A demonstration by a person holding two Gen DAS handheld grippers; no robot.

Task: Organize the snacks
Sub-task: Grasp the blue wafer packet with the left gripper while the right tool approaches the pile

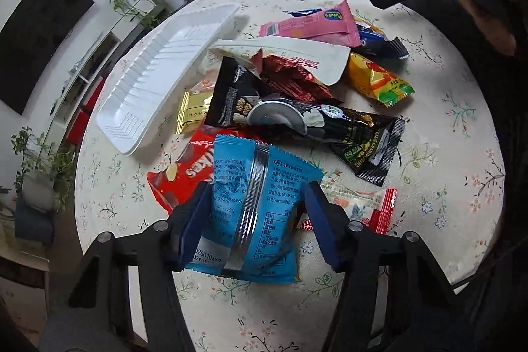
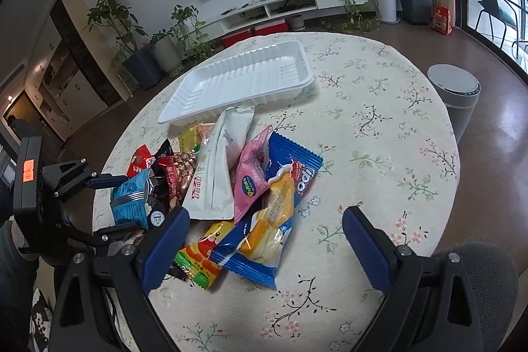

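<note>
Scene: A round worktop under a pale floral cloth (image 2: 379,127) carried a loose heap of snack packets, with a shallow white ribbed plastic tray (image 2: 244,81) lying empty at the heap's 12 o'clock in the right wrist view, apparently the place meant for the sorted snacks.

Left gripper: The left gripper (image 1: 254,220) stood at the heap's 6 o'clock edge in its own view, its blue fingers (image 1: 189,226) either side of a light-blue foil snack packet with a silver seam (image 1: 250,203). The fingers had closed about halfway. The left one looked to touch the packet's edge; the right one seemed just beside it, so a firm grip could not be confirmed.

Right gripper: The right gripper (image 2: 264,249) hung with its fingers spread wide and nothing in them, over a dark-blue packet printed with yellow cakes (image 2: 264,236) at the heap's near edge, likely kept ready for a second pick.

Heap: A long white pouch (image 2: 214,174) and a pink packet (image 2: 252,174) lay across the middle; a black packet (image 1: 297,117) and a red one (image 1: 184,174) lay beside the light-blue packet.

Progress: No snack had reached the tray, so the sorting appeared barely begun.

Risk: Packets overlapped, so lifting one could drag its neighbours.
</note>
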